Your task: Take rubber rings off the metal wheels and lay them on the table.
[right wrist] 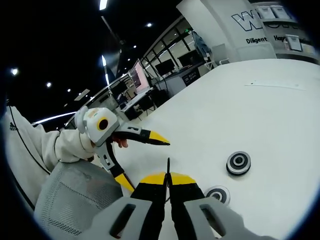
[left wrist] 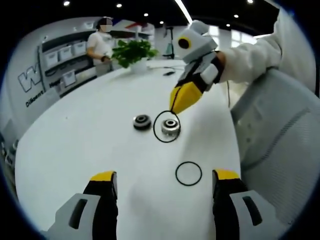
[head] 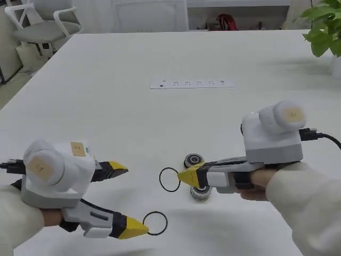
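The right gripper (head: 184, 176) has its jaws closed on a thin black rubber ring (head: 169, 180), held close over the table (head: 106, 106) beside the two metal wheels (left wrist: 142, 121), probably to lay it near the other ring (head: 154, 223), which already lies flat by the lower tip of the left gripper (head: 133, 198), whose jaws stand wide open and empty. In the right gripper view the held ring is edge-on, a mere dark line, and in the head view the gripper partly covers the nearer wheel (head: 201, 192); whether the farther wheel (head: 193, 160), darker at the rim, still wears a ring I cannot tell.
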